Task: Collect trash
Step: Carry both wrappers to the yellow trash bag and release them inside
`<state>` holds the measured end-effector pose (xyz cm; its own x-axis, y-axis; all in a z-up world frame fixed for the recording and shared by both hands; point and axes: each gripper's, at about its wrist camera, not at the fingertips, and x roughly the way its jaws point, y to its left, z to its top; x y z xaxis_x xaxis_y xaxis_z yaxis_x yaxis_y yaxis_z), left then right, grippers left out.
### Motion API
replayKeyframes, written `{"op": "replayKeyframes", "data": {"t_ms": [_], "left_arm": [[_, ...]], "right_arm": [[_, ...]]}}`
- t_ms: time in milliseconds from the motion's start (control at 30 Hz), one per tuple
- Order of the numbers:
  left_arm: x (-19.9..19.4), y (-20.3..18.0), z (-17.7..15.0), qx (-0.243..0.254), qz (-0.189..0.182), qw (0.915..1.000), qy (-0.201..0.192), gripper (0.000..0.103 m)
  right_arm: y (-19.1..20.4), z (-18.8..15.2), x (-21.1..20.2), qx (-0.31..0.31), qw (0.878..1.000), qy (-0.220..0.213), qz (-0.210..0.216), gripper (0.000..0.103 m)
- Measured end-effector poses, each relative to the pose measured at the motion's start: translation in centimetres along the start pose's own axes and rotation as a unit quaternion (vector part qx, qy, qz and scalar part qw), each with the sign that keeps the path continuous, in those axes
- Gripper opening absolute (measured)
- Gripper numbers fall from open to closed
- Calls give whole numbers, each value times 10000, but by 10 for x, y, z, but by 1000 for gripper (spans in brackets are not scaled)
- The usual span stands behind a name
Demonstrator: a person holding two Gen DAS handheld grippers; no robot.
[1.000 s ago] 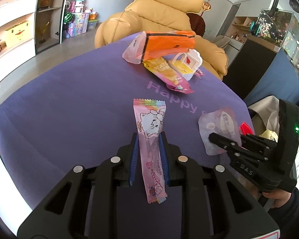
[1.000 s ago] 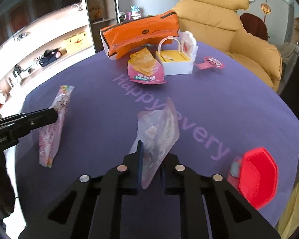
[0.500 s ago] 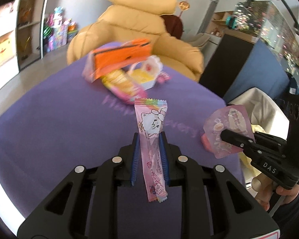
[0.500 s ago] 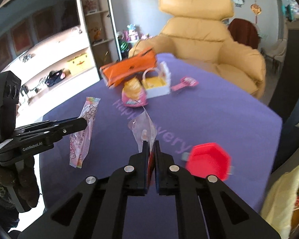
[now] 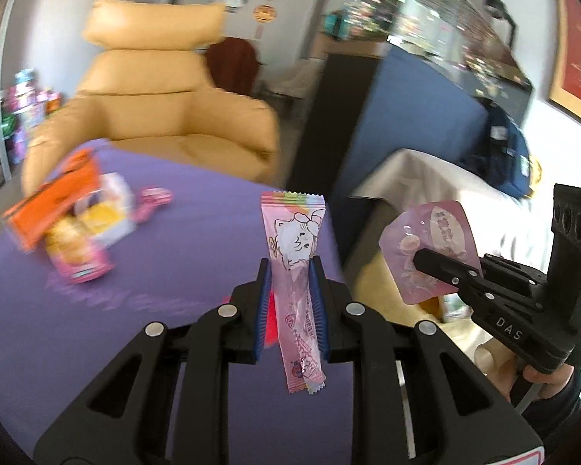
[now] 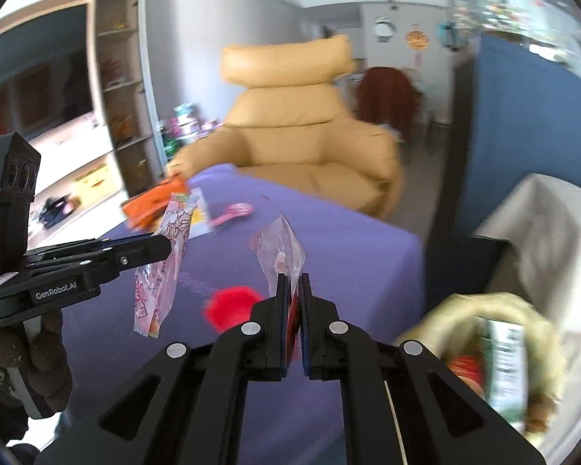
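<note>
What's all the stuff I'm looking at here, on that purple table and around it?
Cat wrapper: 1, pink, in left gripper.
Clear pouch: 1, pinkish, in right gripper.
Purple table: 1.
Orange bag: 1, far table side.
Snack packet: 1, pink-yellow, by the bag.
Red lid: 1, on table.
Armchair: 1, tan, behind table.
Basket: 1, beige, lower right.
Both grippers: black, shut.
</note>
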<state>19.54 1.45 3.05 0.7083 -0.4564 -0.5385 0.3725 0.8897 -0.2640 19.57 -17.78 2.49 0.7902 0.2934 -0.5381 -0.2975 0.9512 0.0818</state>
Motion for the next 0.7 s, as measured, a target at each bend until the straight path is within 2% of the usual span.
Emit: {"op": "replayKeyframes", "data": {"t_ms": [233,400,533,700], "left_arm": [[57,-77,7,316,-806,9956,349,19],[105,-119,2,375,-1393,9872,684,19],[148,-137,-3,287,-1594,9821,963,19],[186,-149,-8,159,-1734,9759,1318,19]], "right_arm": [[-92,-23,-34,628,9954,-63,-723,7],[-135,-43,-46,884,9911,-34,-991,7],[-166,-59,-49,1144,9861,30,-1205,7],[-186,-71,-48,1332,9818,78,-1350,7]]}}
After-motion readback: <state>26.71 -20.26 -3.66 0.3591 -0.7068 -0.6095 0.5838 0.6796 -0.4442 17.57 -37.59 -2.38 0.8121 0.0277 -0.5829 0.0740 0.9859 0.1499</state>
